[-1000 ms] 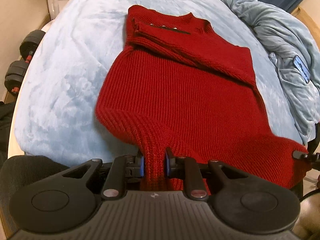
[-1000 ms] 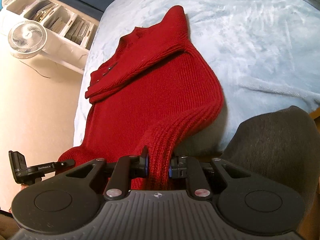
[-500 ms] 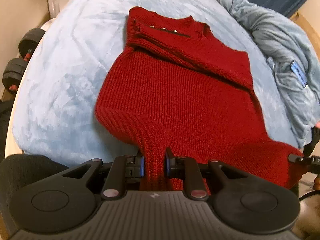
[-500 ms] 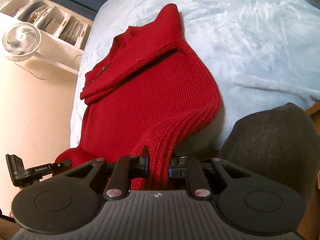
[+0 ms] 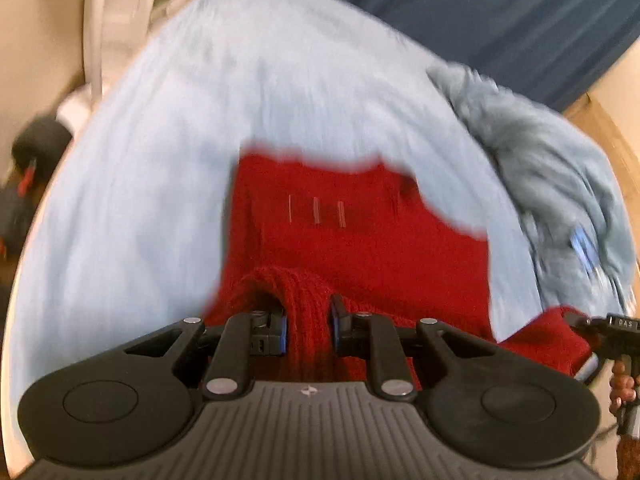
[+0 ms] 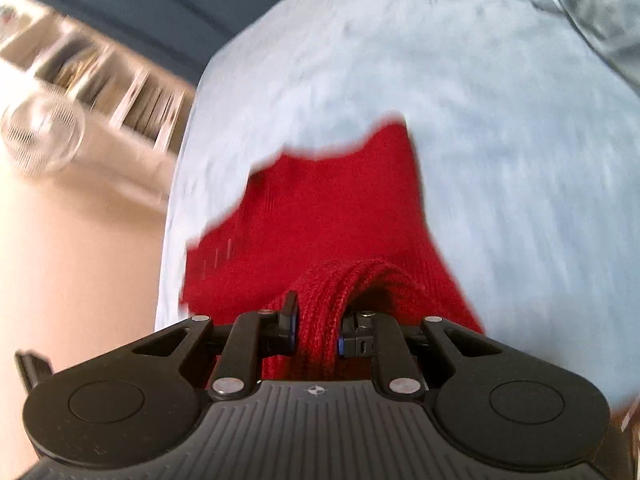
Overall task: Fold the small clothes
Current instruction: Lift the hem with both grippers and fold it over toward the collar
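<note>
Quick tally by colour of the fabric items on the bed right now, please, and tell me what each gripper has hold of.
Red: 1, the red sweater, its hem pinched by both the left gripper and the right gripper, jaws shut on it.
Light blue: 1, the bed cover.
Grey-blue: 1, the crumpled blanket at the bed's edge.
Total: 3

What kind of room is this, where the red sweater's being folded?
Probably a bedroom: the red sweater lies on a bed's pale blue blanket, a crumpled grey-blue duvet is bunched alongside, and a blurred fan stands by shelving.
</note>
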Tool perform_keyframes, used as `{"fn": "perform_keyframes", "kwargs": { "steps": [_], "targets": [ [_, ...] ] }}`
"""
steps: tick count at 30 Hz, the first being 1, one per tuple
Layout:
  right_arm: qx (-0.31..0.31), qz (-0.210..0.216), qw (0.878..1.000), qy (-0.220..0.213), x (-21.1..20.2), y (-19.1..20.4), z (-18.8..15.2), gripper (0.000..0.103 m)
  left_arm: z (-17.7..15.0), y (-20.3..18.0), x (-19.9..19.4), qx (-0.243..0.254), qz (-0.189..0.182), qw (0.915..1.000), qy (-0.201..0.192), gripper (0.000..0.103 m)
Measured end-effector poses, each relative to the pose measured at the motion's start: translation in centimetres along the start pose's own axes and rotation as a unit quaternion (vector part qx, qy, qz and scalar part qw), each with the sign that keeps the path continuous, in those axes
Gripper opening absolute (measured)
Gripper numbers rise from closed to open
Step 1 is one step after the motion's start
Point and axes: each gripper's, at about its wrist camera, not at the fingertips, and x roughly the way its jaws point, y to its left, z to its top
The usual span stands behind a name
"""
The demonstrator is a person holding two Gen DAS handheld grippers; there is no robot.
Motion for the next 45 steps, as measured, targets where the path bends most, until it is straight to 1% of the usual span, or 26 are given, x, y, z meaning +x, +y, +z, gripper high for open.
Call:
{"fn": "perform_keyframes", "kwargs": {
  "steps": [2,3,4,5,6,8,10,13,16,21,22,23,24,26,30,31,33,36,37,38,39,40,41,42,43,45],
  "targets": [
    [0.039,-0.022,0.999,-0.026,3.4,-0.3,4.5,0.028,5.2,0.6,3.1,-0.029,0.011,0.9992,-0.025,0.041],
    [0.055,-0.035,0.997,-0.037,5.1,-0.7,6.3,0.035,7.1,1.0,4.2,-0.05,0.035,0.9973,-0.042,0.063],
    [0.069,-0.049,0.995,-0.053,6.4,-1.2,7.7,0.052,8.8,1.5,4.9,-0.083,0.074,0.9913,-0.07,0.081],
    [0.077,-0.066,0.992,-0.073,7.4,-1.8,8.6,0.062,9.8,1.9,5.1,-0.102,0.095,0.9857,-0.095,0.087],
    [0.081,-0.081,0.99,-0.087,7.8,-2.6,8.9,0.062,10.4,2.2,5.2,-0.109,0.1,0.9825,-0.113,0.09],
    [0.09,-0.079,0.988,-0.1,7.9,-3.9,8.3,0.062,10.6,2.7,5.5,-0.102,0.089,0.9838,-0.117,0.091],
    [0.069,-0.062,0.991,-0.094,7.9,-5.3,6.7,0.063,9.6,3.1,6.3,-0.076,0.088,0.9877,-0.105,0.091],
    [0.024,-0.089,0.991,-0.093,8.9,-6.4,4.6,0.063,7.4,3.2,8.8,-0.036,0.1,0.9917,-0.072,0.091],
    [0.037,-0.111,0.99,-0.084,10.8,-7.4,4.1,0.063,5.9,2.8,10.6,-0.017,0.099,0.9938,-0.049,0.091],
    [0.058,-0.094,0.99,-0.092,13.3,-7.3,4.0,0.063,6.2,-0.4,12.8,0.069,0.117,0.9896,-0.048,0.089],
    [0.053,-0.09,0.99,-0.094,13.6,-7.1,4.0,0.052,6.3,-0.9,13.2,0.082,0.121,0.988,-0.05,0.064],
    [0.048,-0.085,0.991,-0.09,14.0,-7.0,4.0,0.019,6.7,-1.0,13.9,0.091,0.122,0.9874,-0.044,0.03],
    [0.041,-0.085,0.991,-0.092,14.1,-6.7,4.0,0.018,7.2,-0.7,14.4,0.084,0.12,0.9887,-0.03,0.01],
    [0.025,-0.079,0.99,-0.116,13.0,-5.7,4.0,0.016,7.6,0.1,12.8,0.061,0.11,0.9902,-0.059,0.011],
    [0.028,0.005,0.983,-0.179,8.5,-4.0,3.9,0.015,8.2,3.6,9.3,-0.005,0.066,0.9931,-0.097,0.01],
    [0.034,0.017,0.981,-0.191,7.9,-4.0,3.9,0.015,8.2,4.6,9.6,-0.015,0.073,0.9928,-0.094,0.01],
    [0.047,-0.003,0.979,-0.197,8.6,-4.8,4.1,0.015,8.2,5.7,11.7,-0.022,0.103,0.9921,-0.068,0.01],
    [0.068,-0.073,0.985,-0.144,12.7,-7.1,4.6,0.015,7.6,6.5,15.6,-0.026,0.129,0.9911,-0.024,0.012],
    [0.073,-0.095,0.985,-0.126,14.0,-7.7,4.6,0.017,7.4,6.3,16.2,-0.024,0.131,0.9908,-0.023,0.017],
    [0.083,-0.095,0.985,-0.114,15.0,-8.5,4.5,0.023,7.3,6.1,16.4,-0.02,0.141,0.9895,-0.026,0.019],
    [0.094,-0.09,0.985,-0.115,15.1,-8.9,4.4,0.03,7.2,5.9,16.3,-0.018,0.146,0.9886,-0.032,0.025],
    [0.109,-0.088,0.983,-0.122,14.8,-9.2,4.3,0.044,7.1,6.0,15.9,-0.015,0.147,0.9882,-0.039,0.036],
    [0.124,-0.086,0.98,-0.127,14.3,-9.4,4.2,0.05,6.9,6.3,15.5,-0.016,0.153,0.9872,-0.044,0.044],
    [0.132,-0.083,0.979,-0.129,13.8,-9.7,4.1,0.051,6.7,6.5,15.0,-0.019,0.159,0.9858,-0.049,0.057],
    [0.137,-0.083,0.978,-0.13,13.3,-9.8,3.9,0.051,6.4,6.6,14.3,-0.024,0.162,0.985,-0.055,0.06],
    [0.141,-0.08,0.977,-0.137,11.6,-10.1,3.1,0.051,5.0,6.6,12.2,-0.027,0.145,0.987,-0.065,0.06]
  ]
}}
